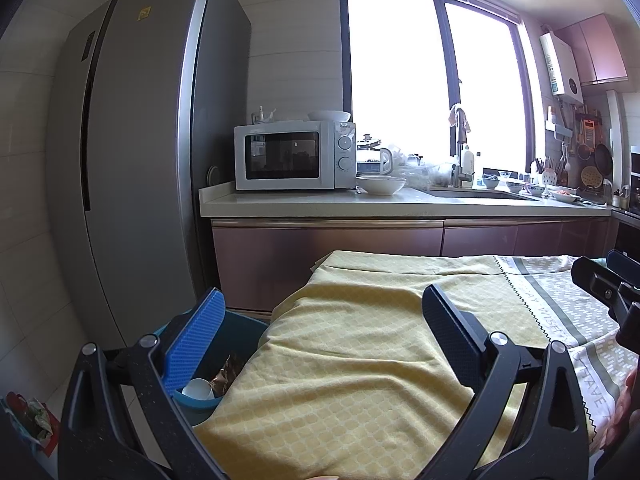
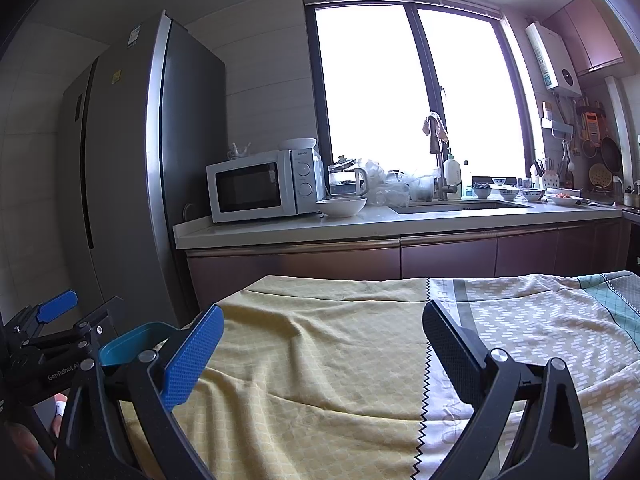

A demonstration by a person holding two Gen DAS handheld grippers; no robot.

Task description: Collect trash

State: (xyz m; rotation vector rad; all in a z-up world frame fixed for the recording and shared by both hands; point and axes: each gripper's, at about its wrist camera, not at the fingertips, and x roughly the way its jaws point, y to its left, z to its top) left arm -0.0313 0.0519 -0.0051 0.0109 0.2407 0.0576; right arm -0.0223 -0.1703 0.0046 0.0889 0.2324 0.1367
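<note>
Kitchen: yellow tablecloth (image 1: pixel 352 352), blue bin (image 1: pixel 236 344) beside, microwave (image 1: pixel 294 155) behind.

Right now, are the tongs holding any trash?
Left tongs: open, holding nothing.
Right tongs: open, holding nothing.

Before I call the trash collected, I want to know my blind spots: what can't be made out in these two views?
- Bin contents: left wrist view shows a white cup and a brown wrapper; the blue finger and tablecloth hide the rest.
- Bin inside, right wrist view: only the rim shows.
- Floor by the table: covered by the tablecloth.
- Outside the window: overexposed.
</note>
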